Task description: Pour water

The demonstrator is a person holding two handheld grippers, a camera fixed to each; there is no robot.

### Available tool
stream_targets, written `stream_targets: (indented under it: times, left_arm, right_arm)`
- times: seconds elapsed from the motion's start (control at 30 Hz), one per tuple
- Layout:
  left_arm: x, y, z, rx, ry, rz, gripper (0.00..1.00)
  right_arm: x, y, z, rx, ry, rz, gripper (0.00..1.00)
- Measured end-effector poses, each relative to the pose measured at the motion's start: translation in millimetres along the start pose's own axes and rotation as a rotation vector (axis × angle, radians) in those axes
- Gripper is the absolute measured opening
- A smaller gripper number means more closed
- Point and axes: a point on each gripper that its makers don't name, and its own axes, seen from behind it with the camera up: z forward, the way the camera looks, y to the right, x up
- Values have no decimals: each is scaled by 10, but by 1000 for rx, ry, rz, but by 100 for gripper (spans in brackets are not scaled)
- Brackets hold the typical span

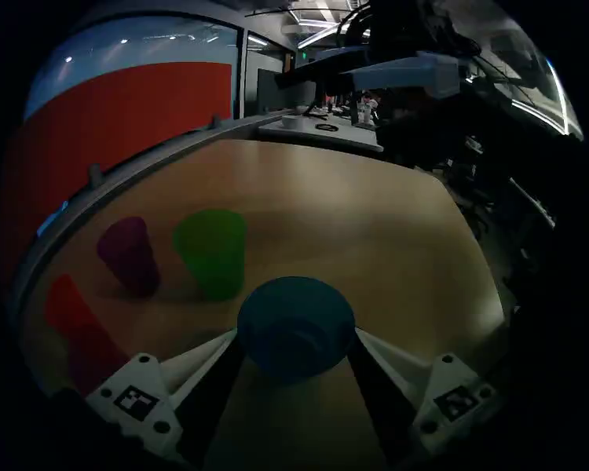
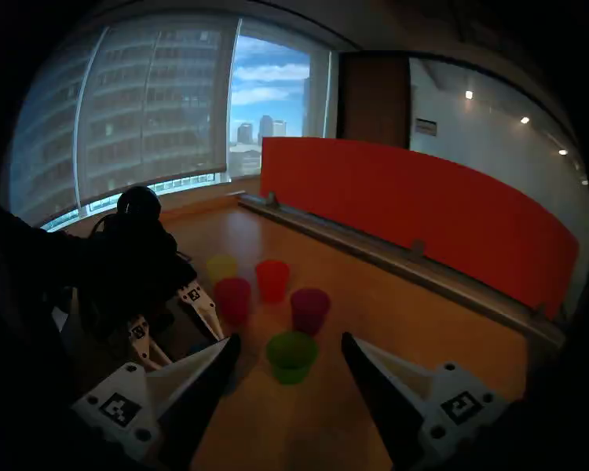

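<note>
Wooden tabletop (image 1: 349, 212) lay ahead. My left gripper (image 1: 296, 336) clasped the blue cup (image 1: 294, 314), just short and right of the green cup (image 1: 212, 251); my right gripper (image 2: 290, 339) gaped empty, facing that green cup.

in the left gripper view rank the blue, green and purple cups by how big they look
1. blue cup: looks largest, but it is nearest the camera, so its true size is unsure.
2. green cup.
3. purple cup: only slightly smaller than the green one.
</note>
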Motion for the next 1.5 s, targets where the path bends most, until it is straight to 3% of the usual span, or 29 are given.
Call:
stream_targets:
  times: [0.3, 0.67, 1.07, 1.5]
  left_arm:
    - [108, -78, -109, 36, 51, 13, 85]
    - [438, -171, -446, 79, 168, -27, 85]
    - [865, -434, -1119, 173, 320, -70, 85]
    - [1256, -603, -1857, 271, 451, -55, 85]
  right_arm:
    - [5, 16, 0, -5, 5, 9, 99]
    - [60, -47, 52, 0, 15, 11, 99]
    - [97, -86, 140, -2, 21, 3, 99]
    - [-2, -82, 276, -2, 7, 5, 100]
